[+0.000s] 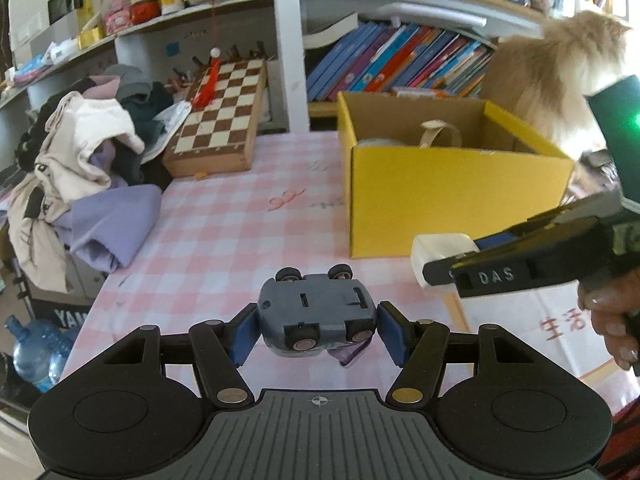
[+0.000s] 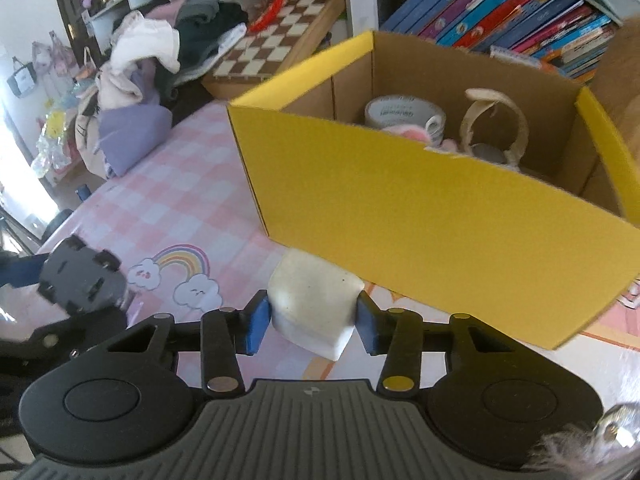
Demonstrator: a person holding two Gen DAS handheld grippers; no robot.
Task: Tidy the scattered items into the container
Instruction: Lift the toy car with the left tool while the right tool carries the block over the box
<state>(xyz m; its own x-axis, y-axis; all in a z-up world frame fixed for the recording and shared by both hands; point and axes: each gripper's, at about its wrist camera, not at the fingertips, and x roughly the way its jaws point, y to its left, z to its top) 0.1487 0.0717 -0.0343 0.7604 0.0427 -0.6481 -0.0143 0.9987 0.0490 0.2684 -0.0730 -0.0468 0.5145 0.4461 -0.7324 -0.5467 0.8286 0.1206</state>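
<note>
I see the grey toy car (image 1: pixel 318 316) belly-up, pinched between my left gripper's (image 1: pixel 316 330) blue pads above the pink checked tablecloth (image 1: pixel 224 232). My right gripper (image 2: pixel 314 320) clamps the white block (image 2: pixel 314 306) between its pads, just before the yellow box (image 2: pixel 420 216), which holds a tape roll (image 2: pixel 404 114).

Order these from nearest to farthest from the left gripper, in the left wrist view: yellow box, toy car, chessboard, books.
1. Toy car, held between the left gripper pads.
2. Yellow box, ahead on the right.
3. Chessboard, farther back on the left.
4. Books, on the shelf behind.
</note>
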